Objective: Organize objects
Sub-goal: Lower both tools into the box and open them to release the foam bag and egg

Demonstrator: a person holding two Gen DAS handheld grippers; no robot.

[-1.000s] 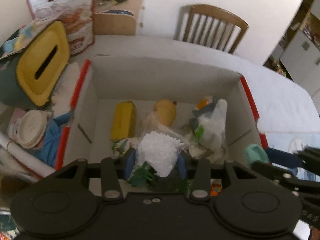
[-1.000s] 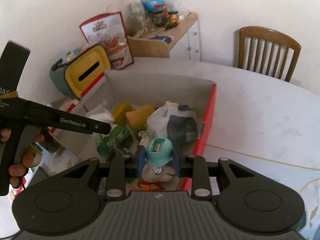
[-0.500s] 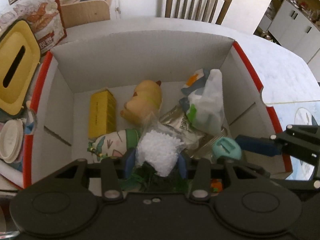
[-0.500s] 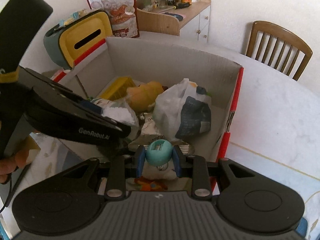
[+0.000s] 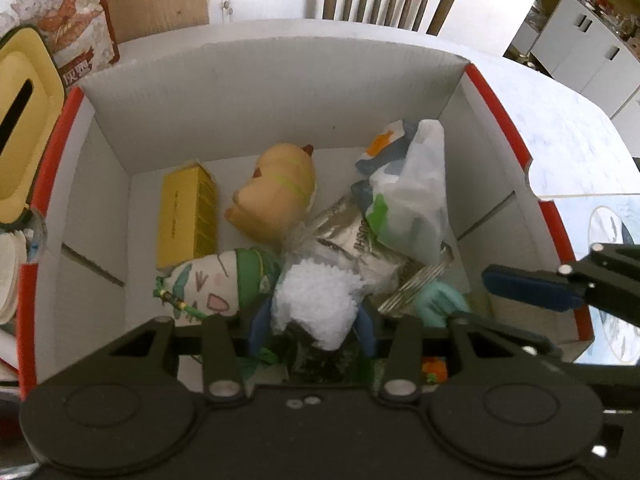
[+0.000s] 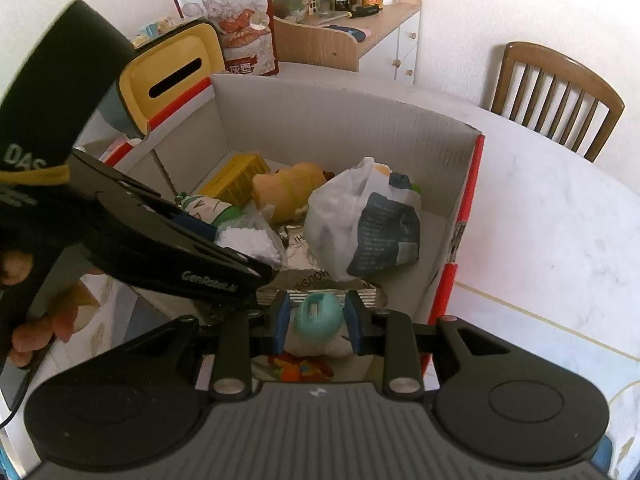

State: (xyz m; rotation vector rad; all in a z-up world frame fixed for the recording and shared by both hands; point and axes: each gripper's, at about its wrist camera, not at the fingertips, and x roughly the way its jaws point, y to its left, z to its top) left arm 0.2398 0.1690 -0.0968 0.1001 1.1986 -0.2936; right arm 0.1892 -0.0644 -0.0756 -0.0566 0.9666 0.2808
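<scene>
Down inside the red-edged cardboard box (image 5: 496,104), both claws hang over the jumble of things. The left claw (image 5: 314,320) is clamped on a clear bag of white granules (image 5: 316,300), its blue pads pressing the bag from either side, low over the near end of the box. The right claw (image 6: 318,322) is clamped on a small teal rounded object (image 6: 318,314) with a slot in its top, held above a pale soft item and just in front of a silver foil packet (image 6: 304,276).

On the box floor lie a yellow carton (image 5: 186,216) along the left wall, an orange plush toy (image 5: 276,196) beside it, a white-and-green doll with a drawn face (image 5: 218,284) touching the bag of granules, and a white plastic bag (image 5: 412,204) with printed packets inside, leaning toward the right wall.

Outside the box, a yellow-lidded bin (image 6: 172,76) with a slot stands at its left, a printed food bag (image 6: 236,20) behind that, and a wooden chair (image 6: 556,96) at the far side of the white tabletop (image 6: 552,220).
</scene>
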